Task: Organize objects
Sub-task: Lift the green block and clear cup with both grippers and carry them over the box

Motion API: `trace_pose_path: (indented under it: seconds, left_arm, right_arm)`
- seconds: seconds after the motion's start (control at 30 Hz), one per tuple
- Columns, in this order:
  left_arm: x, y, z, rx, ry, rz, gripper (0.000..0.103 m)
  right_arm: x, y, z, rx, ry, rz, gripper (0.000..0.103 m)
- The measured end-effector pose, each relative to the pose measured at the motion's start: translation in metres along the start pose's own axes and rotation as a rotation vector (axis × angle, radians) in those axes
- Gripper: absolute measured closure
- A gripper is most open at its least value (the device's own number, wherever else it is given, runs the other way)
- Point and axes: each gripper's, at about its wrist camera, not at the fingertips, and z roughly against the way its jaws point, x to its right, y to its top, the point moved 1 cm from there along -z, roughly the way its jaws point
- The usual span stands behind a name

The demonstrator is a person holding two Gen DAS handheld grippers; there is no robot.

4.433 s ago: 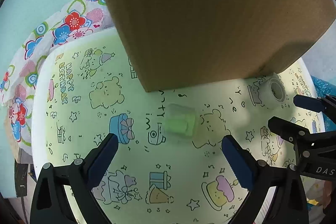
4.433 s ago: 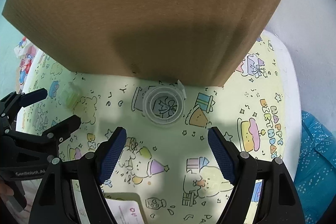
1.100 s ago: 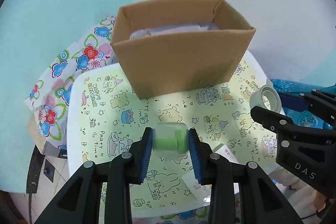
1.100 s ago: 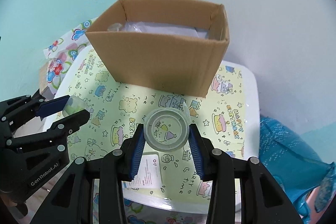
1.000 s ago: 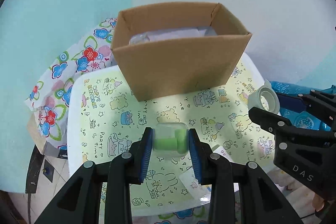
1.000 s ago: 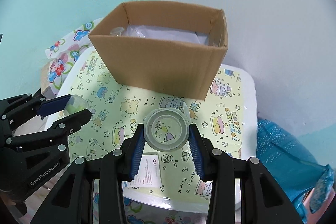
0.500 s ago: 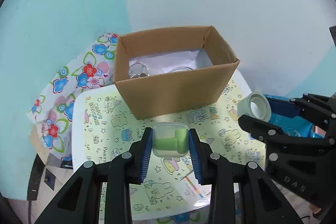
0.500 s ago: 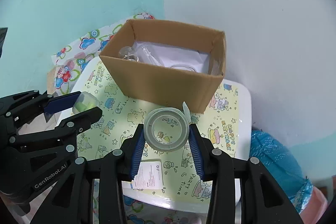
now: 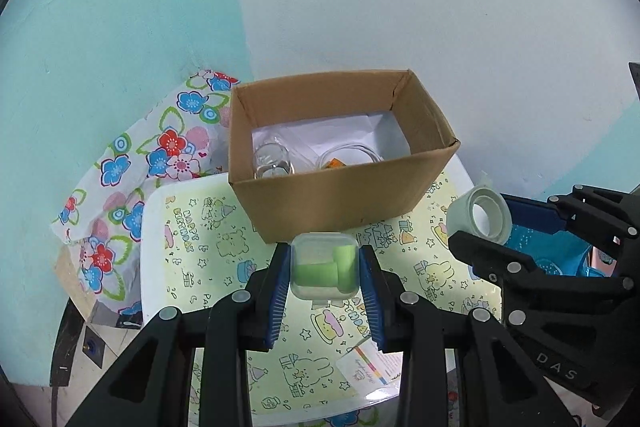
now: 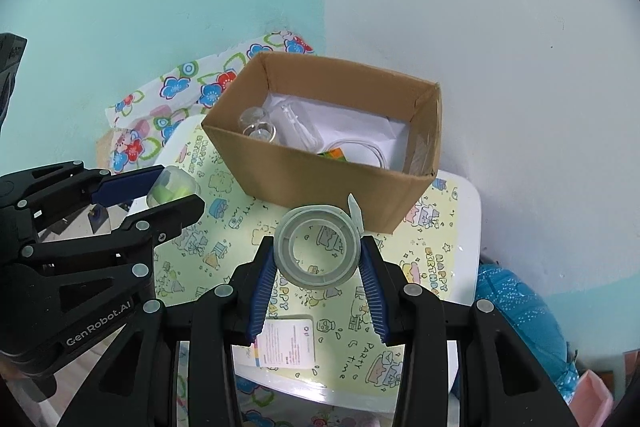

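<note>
The left gripper (image 9: 324,271) clamps a small clear plastic case with green contents (image 9: 323,270); the right gripper (image 10: 317,251) clamps a clear tape roll (image 10: 317,250). Both are lifted but not yet dropped into the open brown cardboard box (image 9: 340,205) ahead of the jaws, which already holds a few clear items.

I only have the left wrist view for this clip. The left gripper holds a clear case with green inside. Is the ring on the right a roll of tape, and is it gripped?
Observer: Yes. The right gripper is shut on a clear tape roll, its loose tab sticking up.
Operator: Anything on the table under it?
Observer: A white printed card lies on the patterned table, under that gripper.
Operator: What's in the box?
Observer: From the right view, the cardboard box holds a clear plastic packet beside the glass jar.
</note>
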Motion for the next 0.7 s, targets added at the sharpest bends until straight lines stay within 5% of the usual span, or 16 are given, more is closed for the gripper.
trace_pose_path:
  seconds: [0.7]
  left_arm:
    - [-0.004, 0.054, -0.029, 0.005, -0.011, -0.006, 0.069]
  right_arm:
    - [0.028, 0.059, -0.031, -0.022, 0.052, -0.051, 0.059]
